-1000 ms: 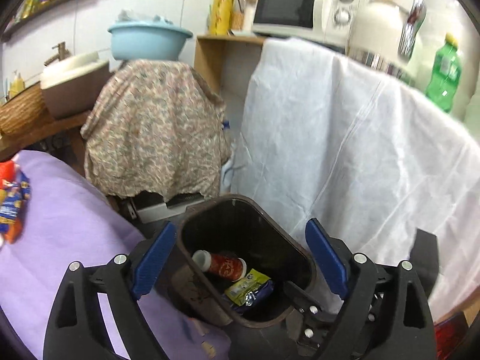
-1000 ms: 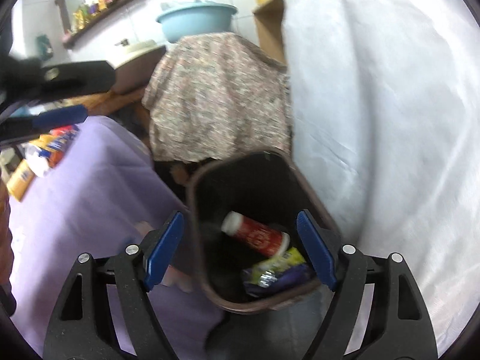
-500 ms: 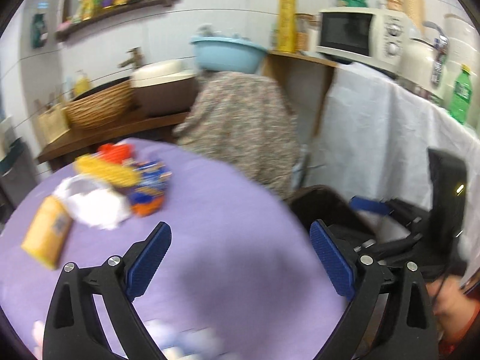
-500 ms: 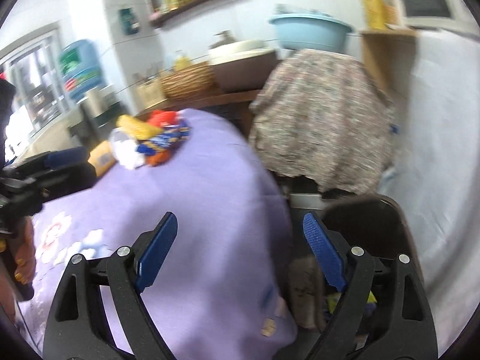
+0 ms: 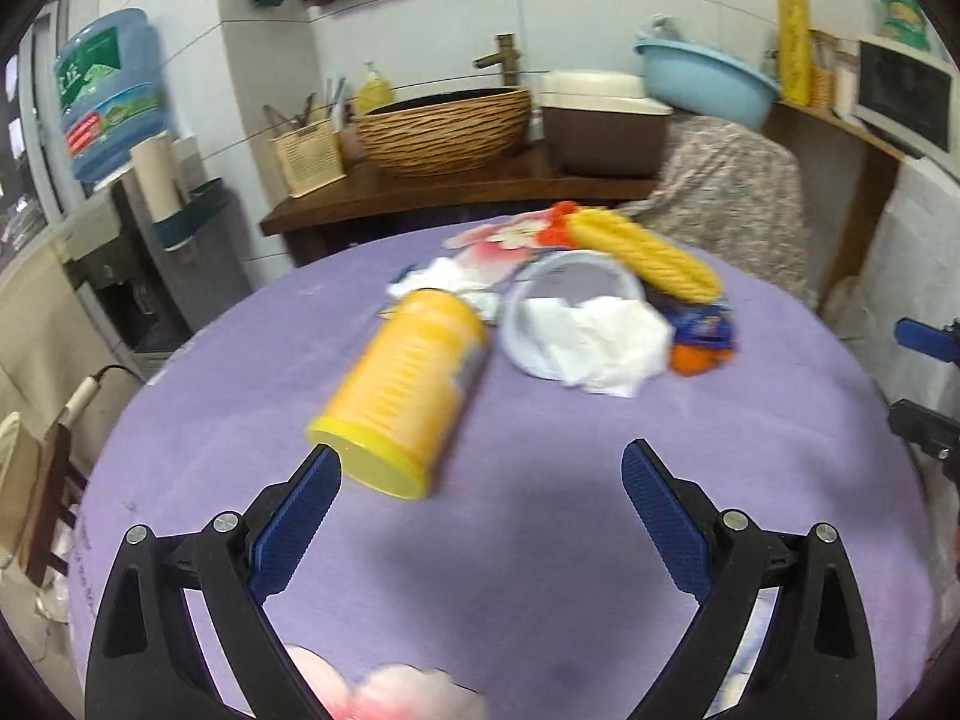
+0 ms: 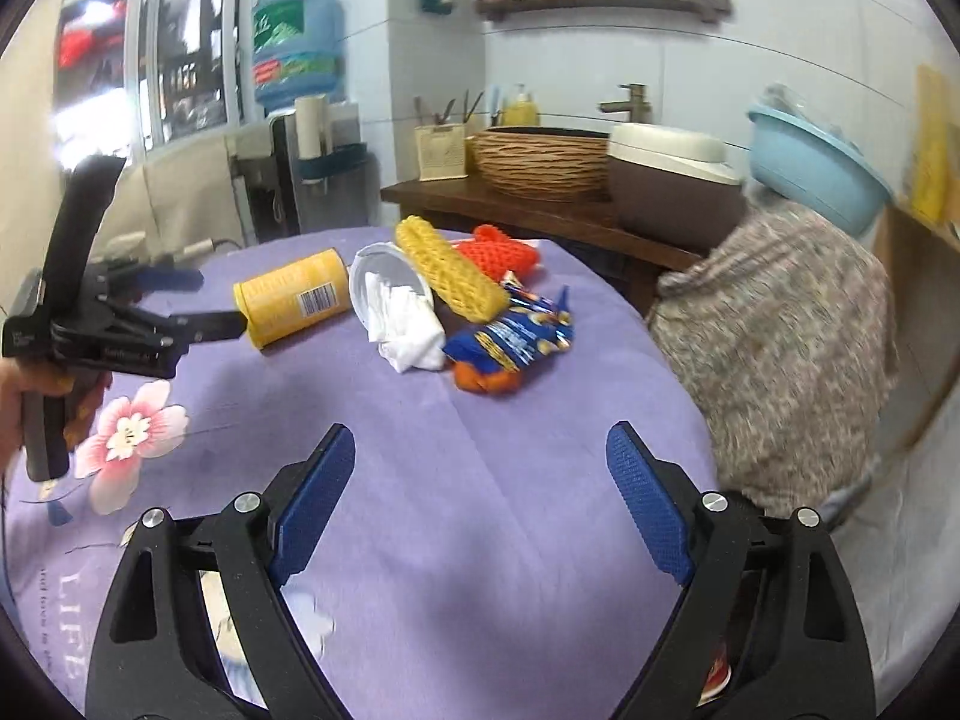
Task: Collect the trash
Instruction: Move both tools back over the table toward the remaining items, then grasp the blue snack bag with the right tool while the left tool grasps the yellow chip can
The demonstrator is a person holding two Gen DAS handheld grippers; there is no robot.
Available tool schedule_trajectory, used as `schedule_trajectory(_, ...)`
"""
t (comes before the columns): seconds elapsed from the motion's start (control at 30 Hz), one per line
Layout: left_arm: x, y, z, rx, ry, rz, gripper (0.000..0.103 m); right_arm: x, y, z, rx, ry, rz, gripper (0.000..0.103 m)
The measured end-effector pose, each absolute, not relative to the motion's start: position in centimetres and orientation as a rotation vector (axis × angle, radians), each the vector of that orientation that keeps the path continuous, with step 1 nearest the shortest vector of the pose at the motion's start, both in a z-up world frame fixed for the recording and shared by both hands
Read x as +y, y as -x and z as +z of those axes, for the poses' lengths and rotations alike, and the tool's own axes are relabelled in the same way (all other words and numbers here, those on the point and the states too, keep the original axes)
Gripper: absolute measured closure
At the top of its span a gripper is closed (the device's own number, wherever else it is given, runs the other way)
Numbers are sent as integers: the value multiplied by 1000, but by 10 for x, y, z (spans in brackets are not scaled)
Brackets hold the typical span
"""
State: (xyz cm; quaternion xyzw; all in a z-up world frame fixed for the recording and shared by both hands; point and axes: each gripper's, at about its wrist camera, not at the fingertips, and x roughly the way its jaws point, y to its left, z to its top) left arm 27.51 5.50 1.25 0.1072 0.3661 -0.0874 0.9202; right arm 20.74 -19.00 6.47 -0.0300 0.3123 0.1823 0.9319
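A pile of trash lies on the far half of the purple table [image 5: 540, 540]. A yellow can [image 5: 408, 384] lies on its side, its base just beyond my left gripper [image 5: 480, 461], which is open and empty. Behind it are a white cup [image 5: 570, 282] stuffed with tissue [image 5: 606, 348], a yellow foam net [image 5: 645, 255] and a blue snack wrapper [image 5: 702, 324]. My right gripper [image 6: 482, 439] hovers open over bare cloth, short of the wrapper [image 6: 516, 339], the cup [image 6: 384, 276] and the can [image 6: 294, 303]. A hand holds the left gripper [image 6: 219, 300] beside the can.
Past the table a wooden counter [image 5: 456, 192] carries a wicker basin [image 5: 444, 126], a brown box [image 5: 606, 126] and a blue basin [image 6: 816, 168]. A floral-covered object [image 6: 780, 348] stands off the table's right edge. A water dispenser [image 5: 108, 96] stands at the left.
Both views have swung left from the dark bin onto the table. The bin is out of view and the trash pile lies ahead. Both grippers' jaws stand slightly wider.
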Motion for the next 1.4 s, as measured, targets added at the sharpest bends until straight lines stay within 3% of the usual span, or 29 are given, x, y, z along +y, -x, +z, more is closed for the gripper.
schedule_trajectory(0.27, 79, -312, 1, 799, -289, -129, 9, -155, -269, 43, 728, 48, 367, 30)
schedule_trajectory(0.5, 81, -335, -5, 847, -312, -135, 9, -124, -304, 27, 754, 147, 305, 32)
schedule_trajectory(0.53, 81, -338, -6, 856, -313, -138, 9, -121, -309, 24, 758, 163, 288, 34)
schedule_trajectory(0.6, 81, -343, -8, 872, -322, -131, 9, -120, -317, 19, 777, 171, 263, 49)
schedule_trajectory(0.63, 81, -343, -9, 874, -325, -128, 9, -121, -320, 17, 787, 161, 257, 65)
schedule_trajectory(0.77, 85, -343, -10, 889, -308, -136, 9, -129, -317, 18, 764, 148, 242, 79)
schedule_trajectory(1.33, 81, -375, -27, 1039, -349, -152, 8, -182, -232, 48, 701, 8, 326, 83)
schedule_trajectory(1.4, 80, -376, -29, 1036, -360, -140, 13, -187, -222, 50, 690, 1, 325, 83)
